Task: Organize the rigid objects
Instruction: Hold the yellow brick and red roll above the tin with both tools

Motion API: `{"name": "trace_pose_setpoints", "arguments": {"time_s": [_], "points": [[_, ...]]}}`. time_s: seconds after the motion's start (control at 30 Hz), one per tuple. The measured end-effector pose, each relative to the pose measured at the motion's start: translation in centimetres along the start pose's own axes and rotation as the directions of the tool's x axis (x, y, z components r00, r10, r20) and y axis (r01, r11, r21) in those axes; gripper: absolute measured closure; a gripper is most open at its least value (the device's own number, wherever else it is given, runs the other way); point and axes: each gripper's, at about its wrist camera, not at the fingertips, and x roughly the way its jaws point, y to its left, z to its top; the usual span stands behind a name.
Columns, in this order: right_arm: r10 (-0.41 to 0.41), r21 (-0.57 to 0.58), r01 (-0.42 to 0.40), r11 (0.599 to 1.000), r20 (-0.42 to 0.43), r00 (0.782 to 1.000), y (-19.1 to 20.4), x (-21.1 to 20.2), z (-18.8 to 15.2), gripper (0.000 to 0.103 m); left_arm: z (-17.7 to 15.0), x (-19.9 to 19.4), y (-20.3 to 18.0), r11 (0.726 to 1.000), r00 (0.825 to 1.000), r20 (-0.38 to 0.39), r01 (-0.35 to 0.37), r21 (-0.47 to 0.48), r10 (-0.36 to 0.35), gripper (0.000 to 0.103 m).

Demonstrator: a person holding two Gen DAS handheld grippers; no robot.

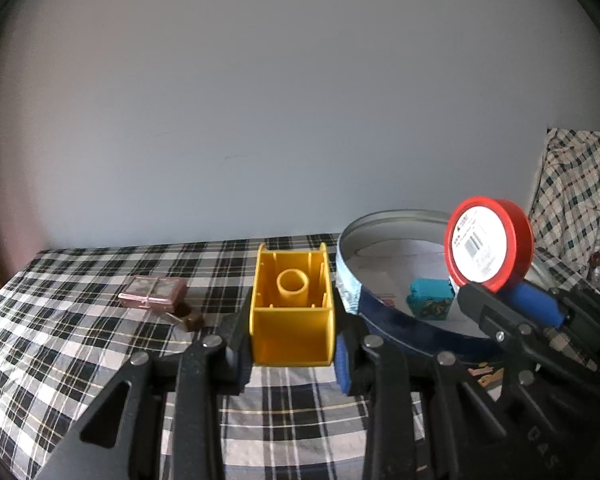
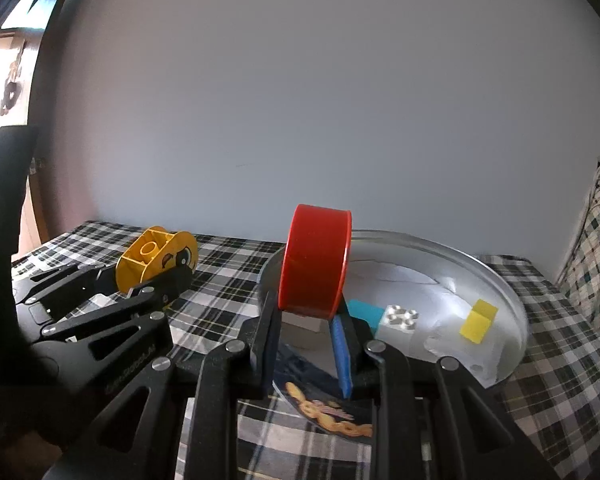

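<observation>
My left gripper (image 1: 293, 354) is shut on a yellow toy block (image 1: 293, 306), hollow underside facing me, held above the checked cloth; it also shows in the right wrist view (image 2: 156, 262). My right gripper (image 2: 306, 344) is shut on a red round tin (image 2: 315, 262), held on edge over the near rim of a round metal tin (image 2: 500, 280). In the left wrist view the red tin (image 1: 490, 240) shows its white label, over the metal tin (image 1: 380, 224). Inside the tin lie a teal block (image 2: 366, 312), a white studded brick (image 2: 400, 320) and a yellow cube (image 2: 478, 320).
A pink compact case (image 1: 153, 293) and a small brown object (image 1: 188, 318) lie on the checked cloth (image 1: 60, 340) to the left. A checked fabric heap (image 1: 576, 200) rises at the right. A grey wall stands behind.
</observation>
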Motion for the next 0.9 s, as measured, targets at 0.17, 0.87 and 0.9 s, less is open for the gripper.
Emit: {"name": "trace_pose_setpoints", "arguments": {"time_s": [0.17,0.87,0.9], "points": [[-0.019,-0.002,0.019,1.0,0.006,1.0,-1.0,0.0,0.1,0.076,0.1,0.5,0.0,1.0,1.0,-0.006,0.002,-0.005,-0.002,0.073],[-0.131,0.042,0.129,0.991,0.037,0.991,-6.9,-1.0,0.1,0.077,0.8,1.9,-4.1,0.998,0.998,0.029,0.05,0.043,-0.052,0.073],[-0.134,0.046,0.133,0.99,0.037,0.99,-7.1,-1.0,0.1,0.077,0.8,1.9,-4.3,0.997,0.998,0.032,0.053,0.047,-0.054,0.073]]}}
